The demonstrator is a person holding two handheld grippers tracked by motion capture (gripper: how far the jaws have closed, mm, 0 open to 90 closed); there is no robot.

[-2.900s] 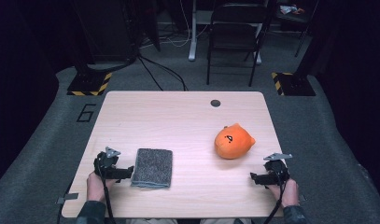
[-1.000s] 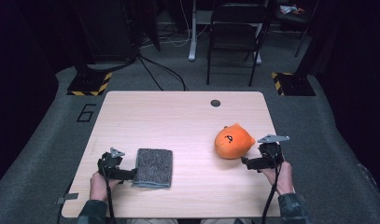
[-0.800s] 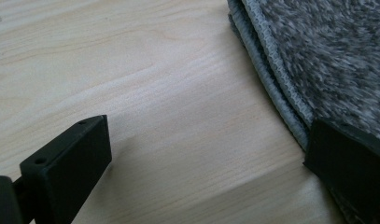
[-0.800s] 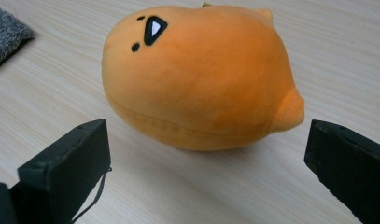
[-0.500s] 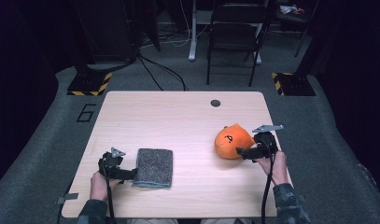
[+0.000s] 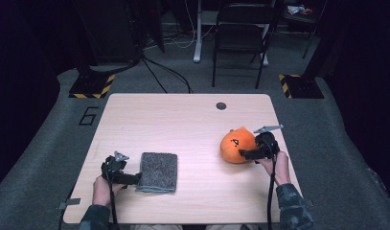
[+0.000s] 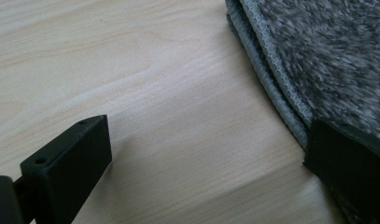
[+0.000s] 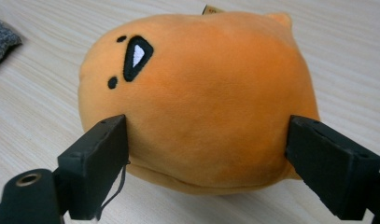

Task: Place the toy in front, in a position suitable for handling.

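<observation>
orange plush toy [image 8: 197, 93], soft, light and squashy, sits on the table's [image 6: 183, 120] right side between the right gripper's [image 8: 204, 154] closing jaws, best squeezed across its round middle.

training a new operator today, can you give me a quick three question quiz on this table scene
1. Multiple choice: what sits between the jaws of the right claw? A) folded grey fleece cloth B) round orange plush toy C) black metal chair
2. True or false: the left claw is clamped shut on the cloth.
3. Short answer: on which side of the light wooden table does the cloth lie, seen from the high view?

Key
1. B: the round orange plush toy is framed by both jaws, which have just been closing.
2. False: its jaws stand wide apart, one at the edge of the folded grey fleece cloth, the other over bare wood.
3. The left side, near the front edge.
</observation>
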